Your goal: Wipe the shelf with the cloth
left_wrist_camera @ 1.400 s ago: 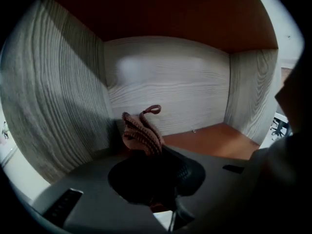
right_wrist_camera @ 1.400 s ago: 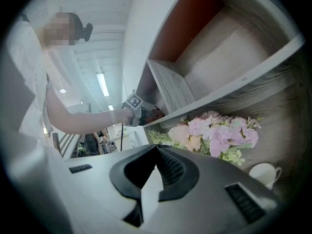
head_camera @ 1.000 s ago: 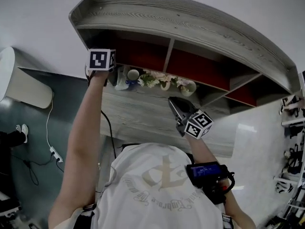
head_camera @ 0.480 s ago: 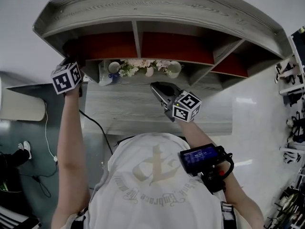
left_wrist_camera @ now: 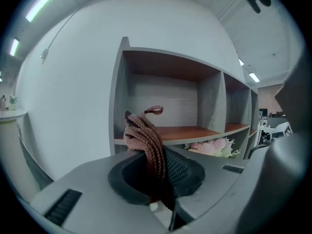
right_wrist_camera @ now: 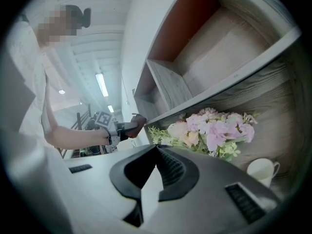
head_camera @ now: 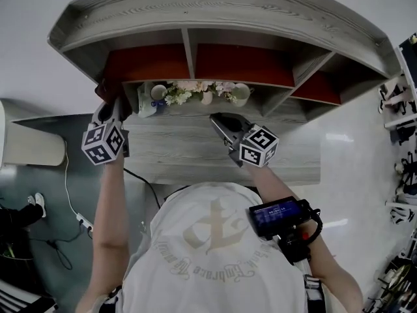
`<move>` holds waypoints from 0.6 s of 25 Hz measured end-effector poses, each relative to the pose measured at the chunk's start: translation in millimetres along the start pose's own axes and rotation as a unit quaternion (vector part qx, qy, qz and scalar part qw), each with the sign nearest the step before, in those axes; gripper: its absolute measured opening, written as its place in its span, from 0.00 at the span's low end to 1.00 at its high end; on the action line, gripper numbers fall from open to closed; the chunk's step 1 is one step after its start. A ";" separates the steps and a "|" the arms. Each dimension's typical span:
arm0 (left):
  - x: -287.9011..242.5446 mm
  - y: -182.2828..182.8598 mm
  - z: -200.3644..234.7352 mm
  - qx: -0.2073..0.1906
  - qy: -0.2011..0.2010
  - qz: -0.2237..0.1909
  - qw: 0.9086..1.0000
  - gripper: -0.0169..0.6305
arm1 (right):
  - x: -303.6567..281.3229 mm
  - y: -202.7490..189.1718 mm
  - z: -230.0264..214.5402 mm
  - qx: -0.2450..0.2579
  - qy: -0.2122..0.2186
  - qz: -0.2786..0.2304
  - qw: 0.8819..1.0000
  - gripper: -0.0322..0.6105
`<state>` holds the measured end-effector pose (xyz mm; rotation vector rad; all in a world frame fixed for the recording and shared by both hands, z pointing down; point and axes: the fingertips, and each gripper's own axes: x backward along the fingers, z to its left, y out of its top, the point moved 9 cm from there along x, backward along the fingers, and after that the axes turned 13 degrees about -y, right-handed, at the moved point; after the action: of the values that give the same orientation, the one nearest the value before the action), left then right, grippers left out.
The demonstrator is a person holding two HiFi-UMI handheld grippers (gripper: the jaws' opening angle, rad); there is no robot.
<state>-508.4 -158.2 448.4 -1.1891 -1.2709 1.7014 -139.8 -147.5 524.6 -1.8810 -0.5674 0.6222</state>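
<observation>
Nearest the person, the right hand-held gripper (head_camera: 220, 124) is held over the grey tabletop (head_camera: 176, 150). Its jaws are pressed together at the tips and nothing is carried between them.

Further out and to the left, the left hand-held gripper (left_wrist_camera: 160, 172) is raised towards the left end of the shelf (left_wrist_camera: 195, 132). It is clamped on the cloth (left_wrist_camera: 144, 136), a brown knitted piece that stands up out of the jaws. The cloth is seen just in front of the red-brown board of the leftmost compartment. Contact with the board cannot be confirmed.

Under that board, flowers (head_camera: 195, 90) and a white cup (right_wrist_camera: 262, 169) are noted against the back of the tabletop.

The step in hand is judged to be the approach to the first compartment, with wiping not yet under way. For the next move, the cloth would need to be pressed flat on the board and drawn along it, clear of the compartment's side wall.
</observation>
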 end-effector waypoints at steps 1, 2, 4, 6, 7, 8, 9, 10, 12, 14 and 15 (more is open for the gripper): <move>1.0 -4.2 -6.6 0.002 -0.008 -0.004 1.000 0.12 | 0.3 -0.5 -0.6 0.000 -0.001 0.000 1.000 0.06; 2.4 -8.5 -13.4 0.004 -0.015 -0.008 1.000 0.12 | 0.8 -1.4 -0.7 0.000 -0.002 0.000 1.000 0.06; 5.5 -17.3 -28.0 0.012 -0.031 -0.016 0.999 0.12 | 3.1 -4.1 -0.2 -0.001 -0.004 0.000 1.000 0.06; 7.0 -25.4 -44.2 0.020 -0.050 -0.020 0.998 0.12 | 7.1 -6.3 -0.2 -0.001 -0.007 0.001 1.000 0.06; 7.3 -28.8 -52.1 0.022 -0.059 -0.022 0.998 0.12 | 9.3 -7.2 -0.8 0.000 -0.010 0.001 1.000 0.06; 7.8 -31.9 -59.0 0.024 -0.066 -0.025 0.997 0.12 | 11.5 -8.1 -1.5 0.000 -0.012 0.001 1.000 0.06; 8.8 -34.7 -64.8 0.027 -0.072 -0.029 0.997 0.12 | 14.0 -9.2 -2.3 -0.001 -0.015 0.001 1.000 0.06; 10.2 -37.6 -69.6 0.031 -0.075 -0.034 0.996 0.12 | 17.0 -10.6 -3.0 -0.002 -0.019 0.001 1.000 0.06; 12.3 -43.5 -77.6 0.040 -0.082 -0.043 0.995 0.12 | 24.0 -13.6 -5.5 -0.003 -0.027 -0.001 1.000 0.06; 11.6 -49.6 -85.1 0.044 -0.090 -0.045 0.994 0.12 | 31.2 -15.8 -9.5 -0.003 -0.035 -0.003 0.999 0.06; 10.6 -52.7 -89.1 0.042 -0.095 -0.042 0.994 0.12 | 34.7 -16.4 -11.6 -0.003 -0.038 -0.004 0.999 0.06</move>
<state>-427.9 -105.0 487.4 -0.9294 -1.3271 1.8206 -107.8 -127.4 538.1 -1.8670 -0.6265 0.6910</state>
